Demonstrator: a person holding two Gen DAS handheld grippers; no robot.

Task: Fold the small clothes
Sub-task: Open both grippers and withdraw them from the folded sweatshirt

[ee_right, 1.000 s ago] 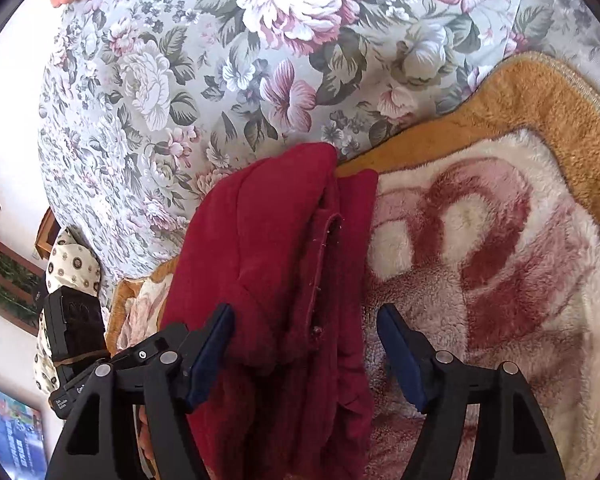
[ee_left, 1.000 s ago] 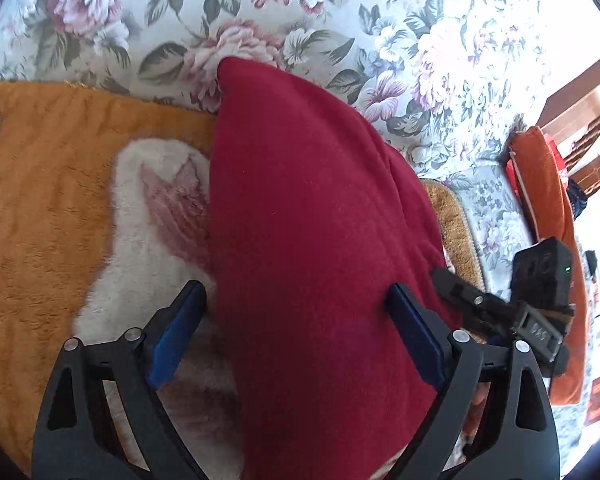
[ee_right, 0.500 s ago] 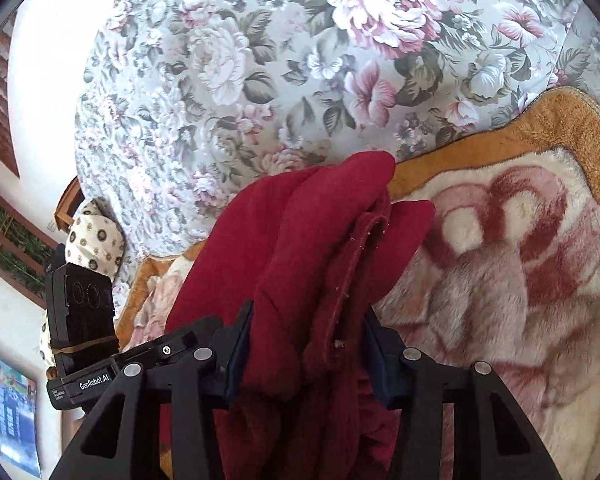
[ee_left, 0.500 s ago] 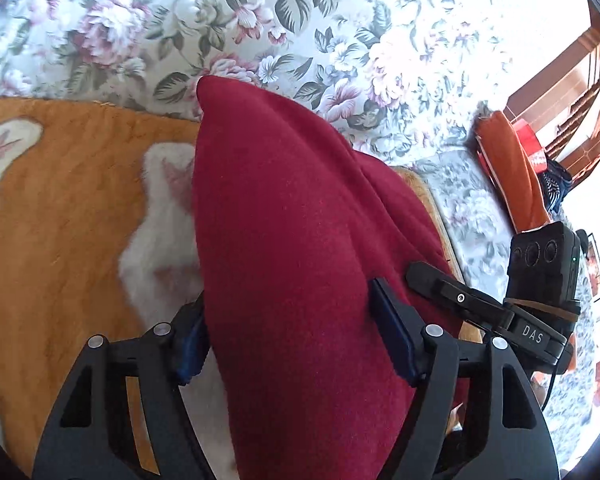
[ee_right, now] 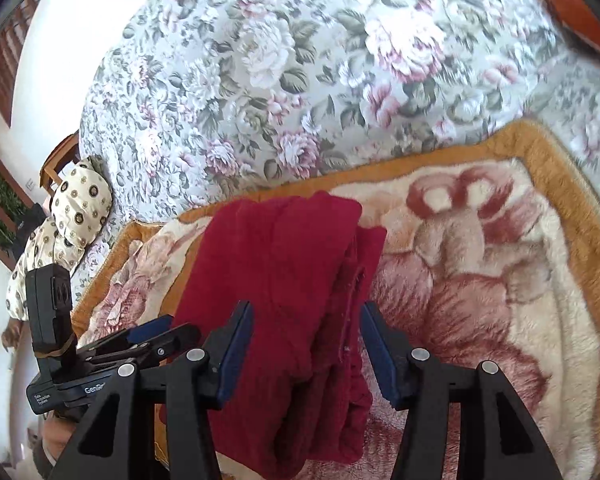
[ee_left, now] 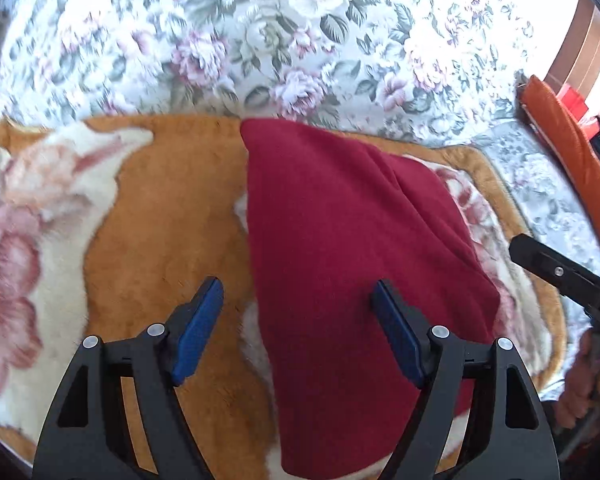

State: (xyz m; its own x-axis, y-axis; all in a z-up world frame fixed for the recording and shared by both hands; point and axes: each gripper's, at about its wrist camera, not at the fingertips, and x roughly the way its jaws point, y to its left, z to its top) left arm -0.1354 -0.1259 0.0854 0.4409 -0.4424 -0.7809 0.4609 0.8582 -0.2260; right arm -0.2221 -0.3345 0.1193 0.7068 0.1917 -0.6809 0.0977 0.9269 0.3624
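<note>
A dark red garment (ee_left: 340, 220) lies folded lengthwise on an orange and cream fleece blanket (ee_left: 160, 220). My left gripper (ee_left: 296, 334) hovers over its near left part, jaws opening. Its left pad stands clear over bare blanket and its right pad sits above the cloth. In the right wrist view the garment (ee_right: 276, 264) shows thick folded layers along its right edge. My right gripper (ee_right: 306, 348) straddles those layers with jaws opening, both blue pad faces bare. The left gripper (ee_right: 156, 334) appears at the garment's left side. One of the right gripper's fingers (ee_left: 560, 272) shows just right of the cloth.
The blanket (ee_right: 480, 280) lies on a floral bedsheet (ee_left: 300, 40) that stretches far beyond it. An orange cushion (ee_left: 560, 140) stands at the bed's right edge. A spotted pillow (ee_right: 76, 208) lies at the far left. A person's hand (ee_left: 580, 392) shows blurred at lower right.
Half a second ago both grippers were squeezing the garment; now both pairs of pads stand off it. The garment's far tip has come back from the floral sheet onto the blanket. Both hands rose and drew back.
</note>
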